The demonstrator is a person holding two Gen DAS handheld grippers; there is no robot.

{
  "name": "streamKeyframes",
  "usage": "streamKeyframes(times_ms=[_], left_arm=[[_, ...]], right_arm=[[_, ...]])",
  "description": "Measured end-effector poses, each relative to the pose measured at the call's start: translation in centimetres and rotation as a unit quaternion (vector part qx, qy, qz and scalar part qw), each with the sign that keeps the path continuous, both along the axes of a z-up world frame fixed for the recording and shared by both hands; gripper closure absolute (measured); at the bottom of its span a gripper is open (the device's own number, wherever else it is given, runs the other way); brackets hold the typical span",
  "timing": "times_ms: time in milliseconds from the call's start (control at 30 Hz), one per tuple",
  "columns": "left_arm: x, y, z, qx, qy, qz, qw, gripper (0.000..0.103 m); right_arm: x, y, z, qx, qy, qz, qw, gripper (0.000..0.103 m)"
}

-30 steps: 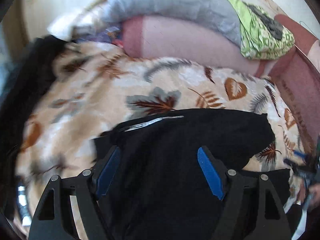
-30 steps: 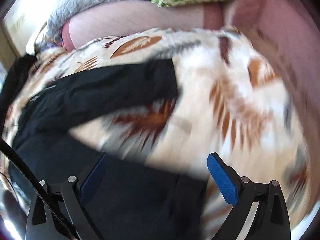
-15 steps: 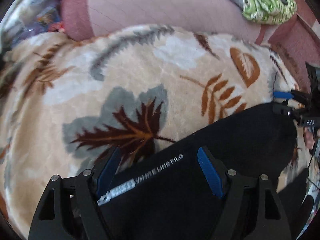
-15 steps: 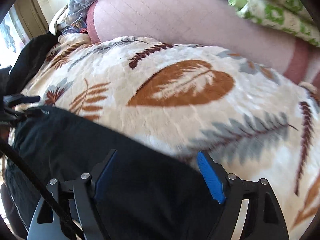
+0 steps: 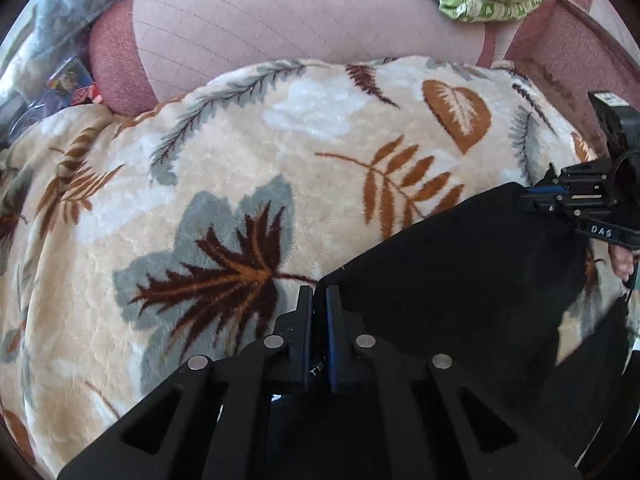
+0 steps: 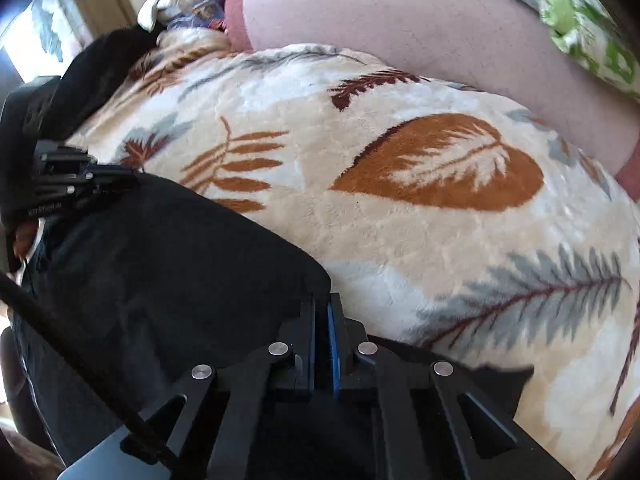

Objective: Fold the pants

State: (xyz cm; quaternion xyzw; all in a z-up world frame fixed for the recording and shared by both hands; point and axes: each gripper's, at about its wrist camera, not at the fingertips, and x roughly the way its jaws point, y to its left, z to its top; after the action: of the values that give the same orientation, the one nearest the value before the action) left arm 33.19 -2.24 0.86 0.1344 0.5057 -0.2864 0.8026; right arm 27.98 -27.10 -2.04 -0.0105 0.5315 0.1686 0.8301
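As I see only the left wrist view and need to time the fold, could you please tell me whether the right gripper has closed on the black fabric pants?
Observer: Yes. The right wrist view shows the right gripper shut on a corner of the black fabric pants.
Operator: Thank you. Does anything lie beyond my left gripper on that side?
Observer: A dark cloth heap lies past the left gripper, at the edge of the leaf-patterned beige fleece blanket.
Operator: Is anything close to the right gripper?
Observer: A black cable crosses in front of the pants, to its left.
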Motion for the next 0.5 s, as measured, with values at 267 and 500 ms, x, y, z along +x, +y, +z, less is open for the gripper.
streamKeyframes(times_ms=[267, 500], left_arm=[[-7.4, 3.3, 6.3, -0.074, -0.04, 0.033, 0.9959, 0.098], [-17.0, 7.0, 8.8, -0.119, -0.06, 0.062, 0.9892, 0.098]], right_arm=[[-5.1, 0.7, 4.9, 0.01, -0.039, -0.029, 0.999, 0.097], [-14.8, 2.6, 8.2, 0.035, -0.059, -0.031, 0.997, 0.097]])
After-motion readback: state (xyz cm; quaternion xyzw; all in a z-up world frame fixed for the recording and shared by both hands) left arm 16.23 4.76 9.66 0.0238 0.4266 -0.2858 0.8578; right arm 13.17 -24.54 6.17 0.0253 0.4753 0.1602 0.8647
